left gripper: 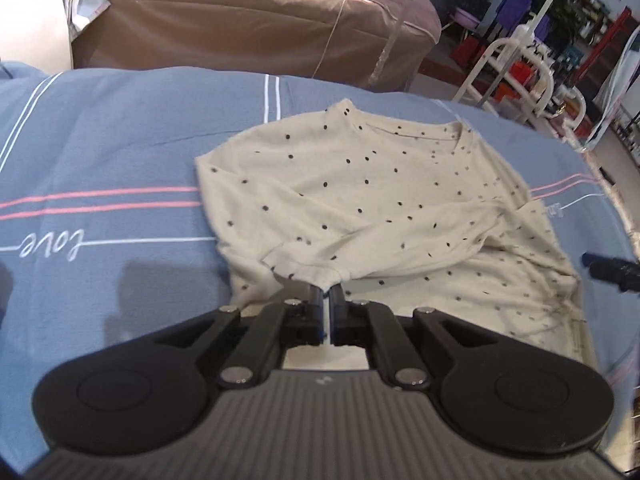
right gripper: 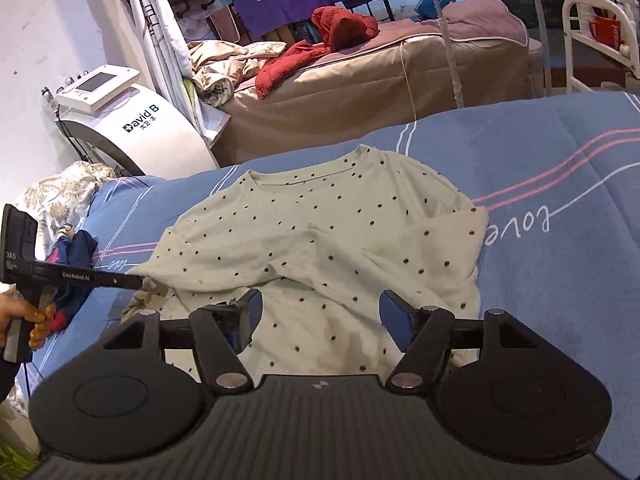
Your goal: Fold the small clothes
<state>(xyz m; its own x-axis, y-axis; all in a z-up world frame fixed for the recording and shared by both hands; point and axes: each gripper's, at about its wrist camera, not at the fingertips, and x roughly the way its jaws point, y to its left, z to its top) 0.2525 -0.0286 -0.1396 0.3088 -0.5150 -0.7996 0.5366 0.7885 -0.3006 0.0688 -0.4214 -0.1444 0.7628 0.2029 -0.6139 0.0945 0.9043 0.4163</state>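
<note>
Left wrist view: the dotted shirt [left gripper: 360, 200] lay on the blue bed [left gripper: 120, 140], its sleeve cuff pinched by the closed left hand-held gripper [left gripper: 327, 294], best carried across flat, while the right hand-held gripper [right gripper: 320, 312] gaped empty.

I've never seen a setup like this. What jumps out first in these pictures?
A cream shirt with dark dots lies spread in the middle of a blue bedsheet with pink and white stripes. The left gripper is shut on a sleeve cuff at the shirt's near edge, while the right gripper hangs wide open just above the shirt's lower part. Behind, a red jacket lies on a brown covered bed.
</note>
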